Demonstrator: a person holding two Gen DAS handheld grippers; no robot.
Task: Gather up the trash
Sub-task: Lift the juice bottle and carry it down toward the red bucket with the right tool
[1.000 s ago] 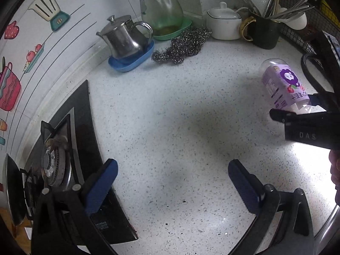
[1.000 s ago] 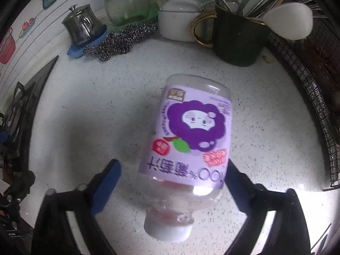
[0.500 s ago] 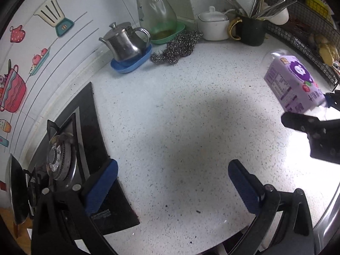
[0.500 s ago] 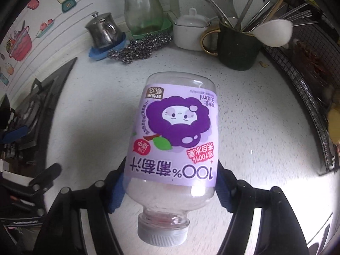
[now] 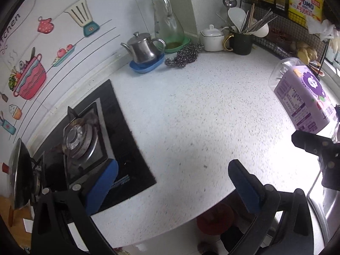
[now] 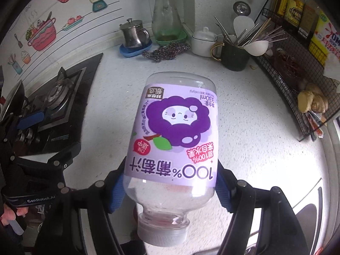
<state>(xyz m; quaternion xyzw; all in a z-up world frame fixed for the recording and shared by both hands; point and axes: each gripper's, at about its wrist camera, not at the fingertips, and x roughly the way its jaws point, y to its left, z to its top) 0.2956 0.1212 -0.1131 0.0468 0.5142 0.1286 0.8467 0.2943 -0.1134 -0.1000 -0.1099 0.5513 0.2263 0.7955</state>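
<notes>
above the speckled counter (image 6: pixel 250 110), the right gripper (image 6: pixel 170 188) is raised clear of the surface, its blue pads (image 6: pixel 115 193) pinching the lower body of an empty clear juice bottle (image 6: pixel 174 140). the bottle's long axis runs along the fingers, white cap toward the camera, base pointing away toward the back wall. the left gripper (image 5: pixel 173 186) hangs over the counter's front edge beside the stove (image 5: pixel 85 140), fingers spread wide with nothing between them.

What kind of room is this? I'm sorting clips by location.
Most likely a home kitchen: a gas stove is set into the speckled countertop, with a steel teapot and a mug of utensils by the wall.
</notes>
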